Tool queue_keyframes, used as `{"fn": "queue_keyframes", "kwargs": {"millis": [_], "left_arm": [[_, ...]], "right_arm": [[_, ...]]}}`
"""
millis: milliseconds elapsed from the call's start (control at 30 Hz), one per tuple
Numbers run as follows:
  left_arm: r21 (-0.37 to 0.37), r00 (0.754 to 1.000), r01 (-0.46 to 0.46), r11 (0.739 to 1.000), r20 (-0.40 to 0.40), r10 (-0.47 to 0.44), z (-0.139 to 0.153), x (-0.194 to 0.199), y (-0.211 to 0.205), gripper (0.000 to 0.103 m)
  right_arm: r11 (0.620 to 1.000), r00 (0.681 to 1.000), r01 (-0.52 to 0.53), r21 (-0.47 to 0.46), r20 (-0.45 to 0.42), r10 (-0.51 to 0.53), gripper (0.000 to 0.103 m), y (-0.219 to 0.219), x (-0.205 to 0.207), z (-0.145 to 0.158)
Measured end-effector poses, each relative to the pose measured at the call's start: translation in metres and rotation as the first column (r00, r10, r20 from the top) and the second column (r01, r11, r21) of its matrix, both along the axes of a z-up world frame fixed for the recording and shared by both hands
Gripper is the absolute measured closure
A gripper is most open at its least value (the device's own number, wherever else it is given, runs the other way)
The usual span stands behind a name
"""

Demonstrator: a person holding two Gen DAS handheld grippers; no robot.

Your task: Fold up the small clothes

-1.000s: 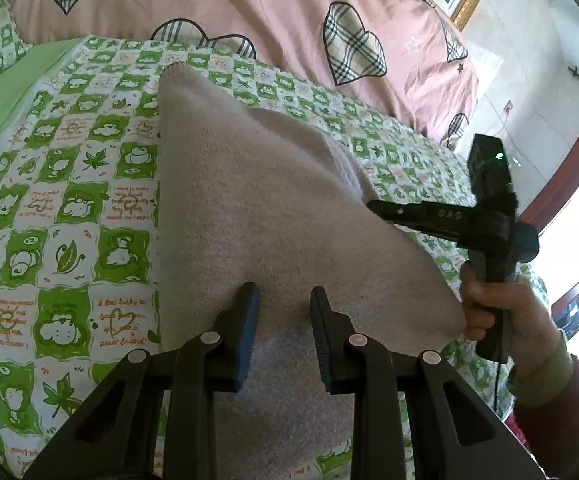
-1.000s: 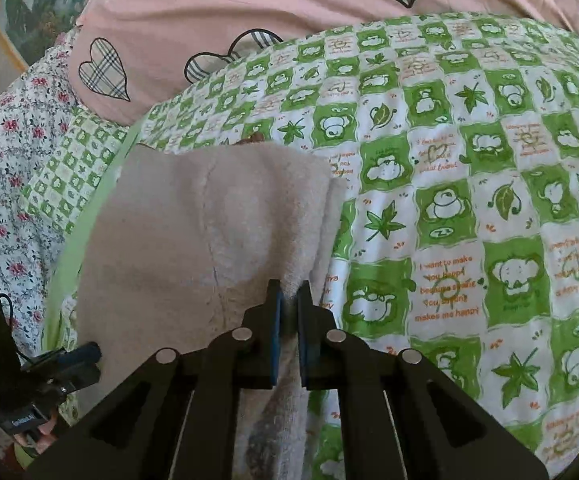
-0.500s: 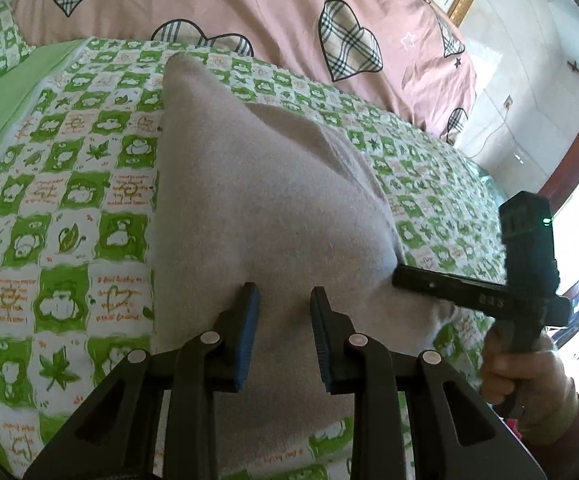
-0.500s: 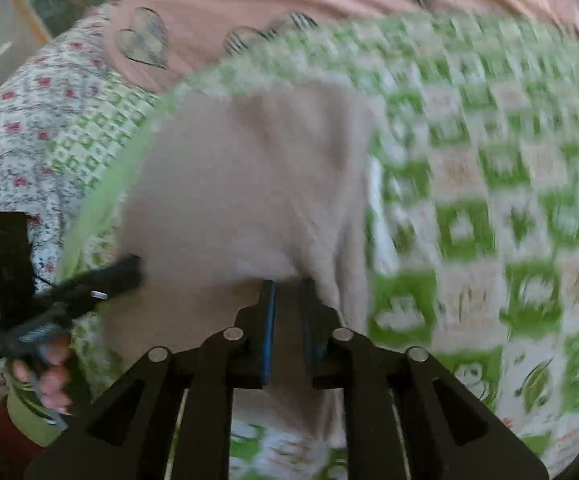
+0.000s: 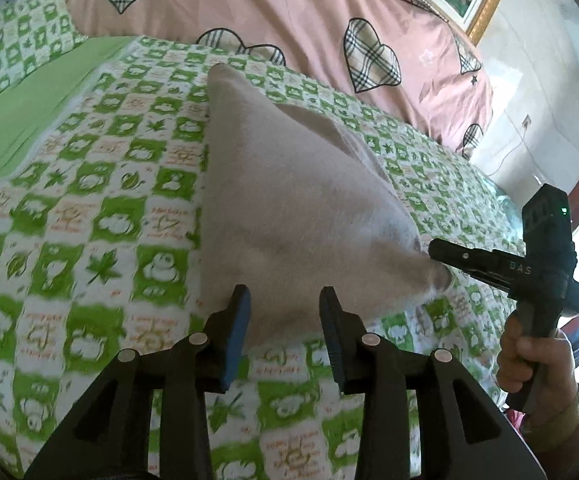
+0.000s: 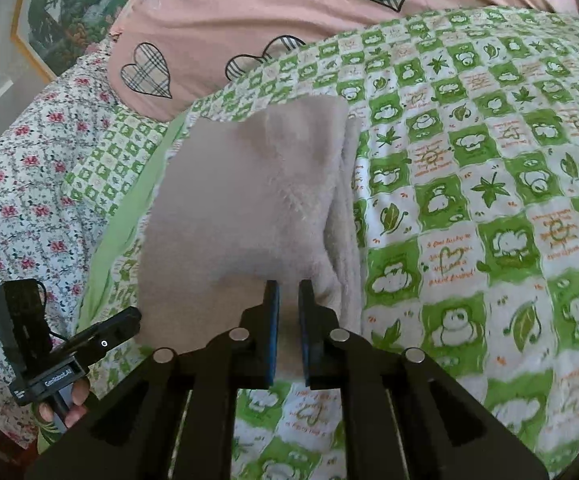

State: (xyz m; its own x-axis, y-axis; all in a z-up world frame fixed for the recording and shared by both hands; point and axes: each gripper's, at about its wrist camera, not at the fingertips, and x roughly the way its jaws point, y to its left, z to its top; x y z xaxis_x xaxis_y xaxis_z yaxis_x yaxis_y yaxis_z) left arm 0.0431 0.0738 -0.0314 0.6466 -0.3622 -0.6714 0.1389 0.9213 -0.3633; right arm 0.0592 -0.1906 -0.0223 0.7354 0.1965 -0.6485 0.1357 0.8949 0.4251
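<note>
Pinching beige garment [image 5: 289, 208] corner with right gripper [image 5: 435, 258] at 3 o'clock, jaws nearly closed, keeping fold taut. Hovering left gripper [image 5: 285, 312], jaws wide, holding nothing, for next grasp.

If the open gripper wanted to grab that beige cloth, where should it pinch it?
Judging by its pose, the near edge of the beige garment, approached from the front. That hem lies right between the left gripper's open fingers, while the right gripper holds the other near corner.
</note>
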Motion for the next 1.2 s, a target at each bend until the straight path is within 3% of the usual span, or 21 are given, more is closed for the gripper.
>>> {"fn": "queue_keyframes", "kwargs": {"millis": [133,300,533,667,833,1000,1200], "left_arm": [[0.0,1.0,-0.024,1.0,-0.007,0.024,0.003,0.003,0.009,0.066],[0.011,0.998,-0.065,0.998,0.015,0.064,0.017,0.028,0.018,0.048],[0.012,0.989,-0.151,0.989,-0.011,0.151,0.022,0.097,0.03,0.048],[0.067,0.979,-0.201,0.977,-0.027,0.203,0.023,0.139,0.032,0.048],[0.175,0.979,-0.178,0.968,-0.068,0.192,0.01,0.179,0.021,0.047],[0.199,0.979,-0.18,0.963,-0.063,0.196,0.009,0.18,0.018,0.046],[0.143,0.982,-0.17,0.975,-0.052,0.179,0.017,0.139,0.018,0.047]], "right_arm": [[1.0,1.0,-0.007,-0.007,-0.02,0.007,0.092,0.003,-0.004,-0.007],[1.0,1.0,-0.008,0.002,-0.003,0.008,0.091,0.005,-0.01,-0.003],[0.999,0.999,-0.049,-0.004,-0.003,0.049,0.091,0.012,0.006,-0.003],[0.999,0.999,-0.042,-0.004,-0.027,0.042,0.091,0.008,0.016,-0.012],[0.999,0.998,-0.033,0.029,-0.048,0.034,0.091,0.0,0.019,-0.027],[0.999,0.998,-0.033,0.021,-0.049,0.034,0.091,0.001,0.017,-0.025],[1.0,0.999,-0.026,0.016,-0.036,0.027,0.091,0.003,0.008,-0.016]]}}
